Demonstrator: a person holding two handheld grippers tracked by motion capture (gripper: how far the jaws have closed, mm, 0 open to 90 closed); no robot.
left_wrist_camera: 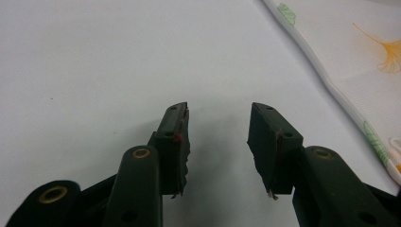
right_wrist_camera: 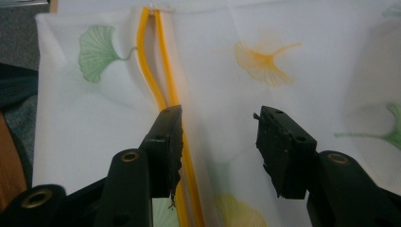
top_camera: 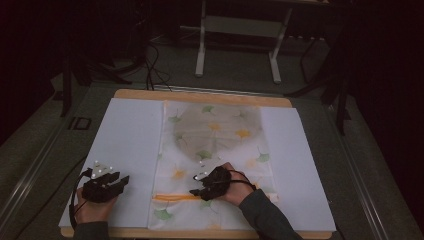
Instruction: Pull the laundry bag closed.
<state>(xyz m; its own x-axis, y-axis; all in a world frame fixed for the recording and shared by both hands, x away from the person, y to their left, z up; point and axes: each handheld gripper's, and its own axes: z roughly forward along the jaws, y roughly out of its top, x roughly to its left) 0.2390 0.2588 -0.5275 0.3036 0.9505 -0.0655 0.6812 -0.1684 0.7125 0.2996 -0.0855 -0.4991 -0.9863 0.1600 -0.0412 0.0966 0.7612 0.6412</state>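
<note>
A white mesh bag [top_camera: 250, 172] printed with green and orange leaves lies flat in the middle of the table. A greyish round shape [top_camera: 217, 132] shows through its far half. An orange zipper [top_camera: 172, 198] runs across its near end. My right gripper [top_camera: 196, 191] hovers over that end, open and pointing left. In the right gripper view the zipper [right_wrist_camera: 163, 85] passes by the left jaw of my right gripper [right_wrist_camera: 220, 111], with nothing gripped. My left gripper [top_camera: 122, 181] rests open over the white sheet, left of the bag. Its jaws [left_wrist_camera: 219, 106] are empty, and the bag's edge [left_wrist_camera: 350, 90] lies to the right.
A white sheet [top_camera: 130, 135] covers the wooden table [top_camera: 200, 95] on both sides of the bag. A white metal stand [top_camera: 240, 30] and dark cables [top_camera: 150, 65] are on the floor beyond the far edge. The person's sleeve [top_camera: 265, 215] reaches in from the near edge.
</note>
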